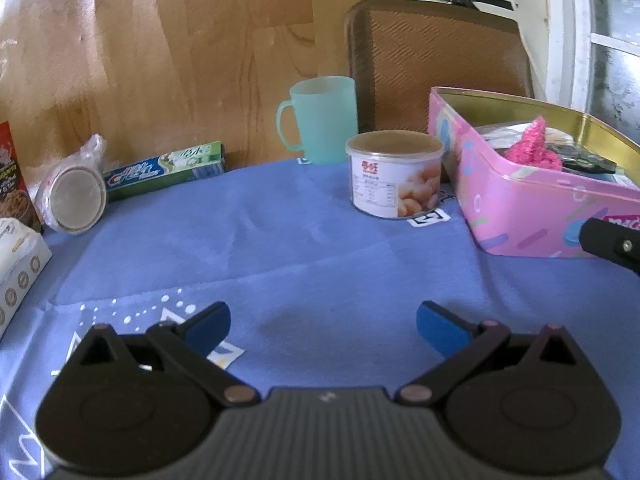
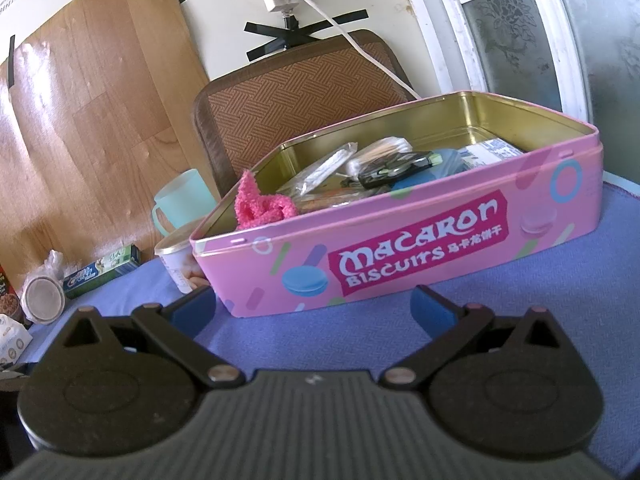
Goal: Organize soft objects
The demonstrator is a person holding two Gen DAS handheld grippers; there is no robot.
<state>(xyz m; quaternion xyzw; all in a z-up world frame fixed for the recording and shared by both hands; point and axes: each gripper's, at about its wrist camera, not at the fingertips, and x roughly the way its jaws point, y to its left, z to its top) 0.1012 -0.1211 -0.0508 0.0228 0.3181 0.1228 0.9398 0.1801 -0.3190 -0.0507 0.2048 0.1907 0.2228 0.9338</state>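
Observation:
A pink biscuit tin (image 2: 400, 248) stands open on the blue cloth, also in the left wrist view (image 1: 520, 204). A fluffy pink soft object (image 2: 260, 204) lies in its left corner, also seen from the left wrist (image 1: 532, 148), beside plastic-wrapped items (image 2: 328, 168) and a black object (image 2: 392, 168). My left gripper (image 1: 322, 326) is open and empty over the bare cloth. My right gripper (image 2: 316, 304) is open and empty just in front of the tin's long side. Part of the right gripper (image 1: 612, 242) shows at the right edge of the left wrist view.
A white snack can (image 1: 394, 174), a mint plastic mug (image 1: 320, 120), a toothpaste box (image 1: 164, 170) and a bagged round lid (image 1: 74, 196) stand along the back of the blue cloth (image 1: 280, 248). Boxes (image 1: 16, 252) sit at the left. A brown chair back (image 2: 296, 96) is behind.

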